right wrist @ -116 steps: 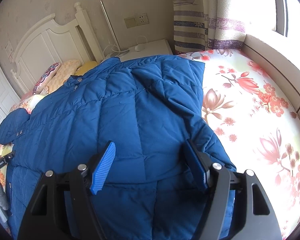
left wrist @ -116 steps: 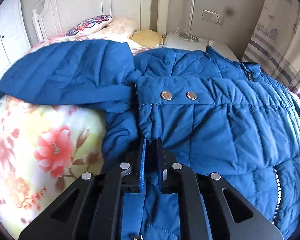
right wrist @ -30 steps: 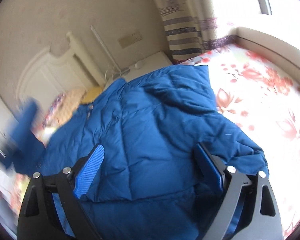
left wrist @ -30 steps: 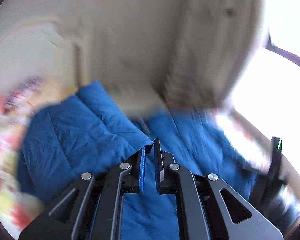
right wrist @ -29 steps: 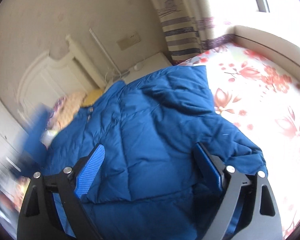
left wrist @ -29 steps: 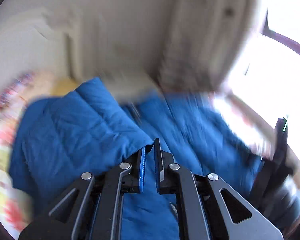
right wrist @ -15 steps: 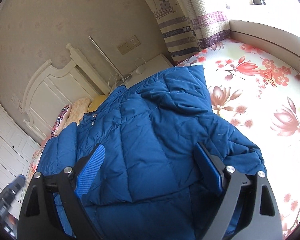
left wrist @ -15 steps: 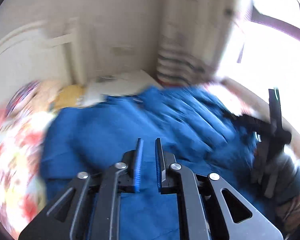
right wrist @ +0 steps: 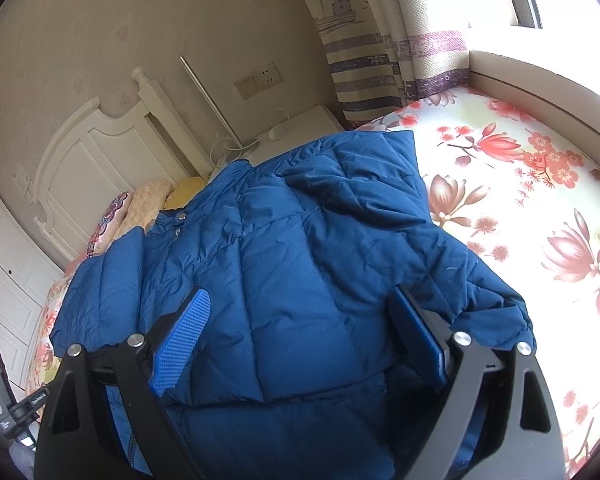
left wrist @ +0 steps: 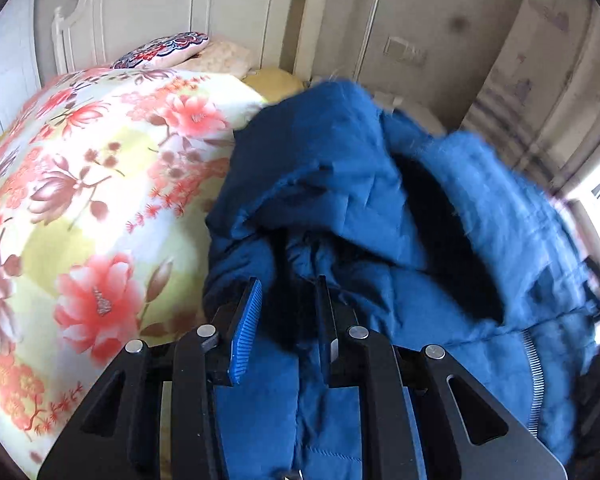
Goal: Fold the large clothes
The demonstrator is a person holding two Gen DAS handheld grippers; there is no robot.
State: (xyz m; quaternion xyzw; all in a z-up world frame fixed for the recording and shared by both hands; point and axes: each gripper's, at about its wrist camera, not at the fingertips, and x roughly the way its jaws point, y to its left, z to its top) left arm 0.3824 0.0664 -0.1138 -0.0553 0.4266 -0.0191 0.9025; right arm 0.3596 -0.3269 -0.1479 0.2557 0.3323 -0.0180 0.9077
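Note:
A large blue quilted jacket (right wrist: 300, 264) lies on a floral bed sheet (right wrist: 540, 208). Both sleeves are folded in over its body. In the left wrist view the jacket (left wrist: 380, 208) is bunched, with its left sleeve lying across it. My left gripper (left wrist: 286, 320) is partly open at the jacket's left edge, and nothing is held between its fingers. My right gripper (right wrist: 300, 344) is wide open and hovers above the jacket's lower part, holding nothing.
A white headboard (right wrist: 100, 160) and pillows (left wrist: 168, 46) are at the far end. A white bedside table (right wrist: 292, 132) stands by the wall. A striped curtain (right wrist: 364, 68) and a window ledge (right wrist: 540, 80) are at the right. The floral sheet (left wrist: 80, 200) extends left.
My left gripper carried the left sleeve over the jacket's body, then opened and let it go. It has swung back to the jacket's left edge. My right gripper stayed open and nearly still.

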